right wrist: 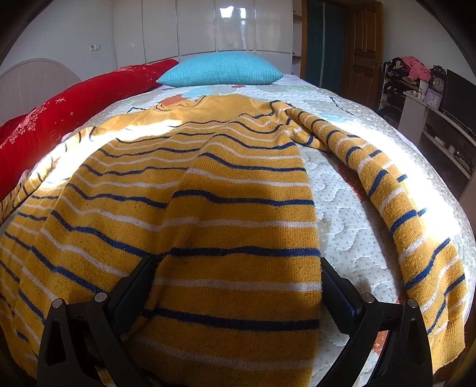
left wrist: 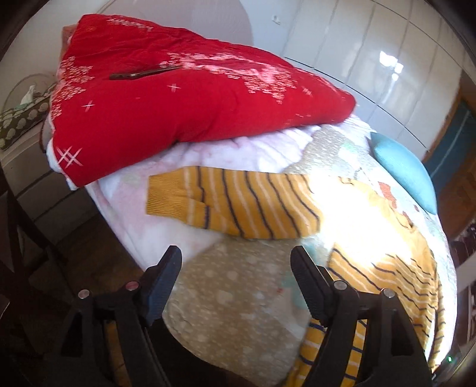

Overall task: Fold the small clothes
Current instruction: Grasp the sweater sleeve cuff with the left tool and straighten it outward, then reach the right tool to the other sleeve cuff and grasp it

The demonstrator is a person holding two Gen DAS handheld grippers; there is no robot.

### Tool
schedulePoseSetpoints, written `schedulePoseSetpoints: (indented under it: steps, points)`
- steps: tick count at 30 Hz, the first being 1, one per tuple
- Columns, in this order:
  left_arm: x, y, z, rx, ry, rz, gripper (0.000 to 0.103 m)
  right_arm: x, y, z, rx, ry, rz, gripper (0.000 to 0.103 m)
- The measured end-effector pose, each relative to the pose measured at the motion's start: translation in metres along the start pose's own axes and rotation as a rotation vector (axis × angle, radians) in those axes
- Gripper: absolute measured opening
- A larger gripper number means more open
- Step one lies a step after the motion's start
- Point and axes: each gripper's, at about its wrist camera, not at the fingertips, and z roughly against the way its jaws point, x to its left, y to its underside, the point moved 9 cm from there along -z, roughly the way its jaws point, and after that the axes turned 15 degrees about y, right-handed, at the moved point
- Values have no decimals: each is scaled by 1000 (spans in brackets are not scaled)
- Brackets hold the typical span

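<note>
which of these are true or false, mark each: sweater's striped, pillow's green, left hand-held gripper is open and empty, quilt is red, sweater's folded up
1. The sweater is striped. True.
2. The pillow is green. False: it is blue.
3. The left hand-held gripper is open with nothing between its jaws. True.
4. The quilt is red. True.
5. The sweater is folded into a neat stack. False: it lies spread on the bed, one sleeve trailing aside.

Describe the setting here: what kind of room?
Almost certainly a home bedroom: a quilted bed with a headboard and a blue pillow, glossy wardrobe doors behind, and the striped sweater spread on the quilt.
</note>
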Motion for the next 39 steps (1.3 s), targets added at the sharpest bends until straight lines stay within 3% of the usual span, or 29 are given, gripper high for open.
schedulePoseSetpoints:
  steps: [3,8,14,17,19,22,23,24,26,32,37,39]
  points:
    - [-40,9,0,16,73,-67,76,-10,-8,6,75,-68,-25,100]
    - [-87,45,-19,101,147,-156,81,-79,-17,36,39,-96,-184,100]
    - [-111,85,-45,213,178,-193,81,-200,5,35,51,45,-393,100]
    - [-118,92,-47,231,187,-210,81,-232,21,22,89,111,-432,100]
    - [-122,93,-46,234,195,-218,81,-236,27,17,105,91,-438,95]
    - [-123,94,-45,238,194,-226,81,-216,29,12,153,-5,-406,48]
    - [-123,94,-45,240,192,-225,81,-209,29,12,169,-12,-384,19]
    - [-122,94,-45,242,190,-223,81,-208,26,12,174,-31,-375,10]
    - [-119,93,-46,245,185,-218,81,-215,17,15,164,-30,-380,7]
    - [-108,85,-45,223,165,-206,81,-304,-51,10,45,256,-350,7]
    - [-94,79,-48,207,140,-189,81,-365,-92,-21,60,535,-289,8]
    - [-86,78,-50,208,128,-181,81,-368,-93,-25,79,572,-287,10]
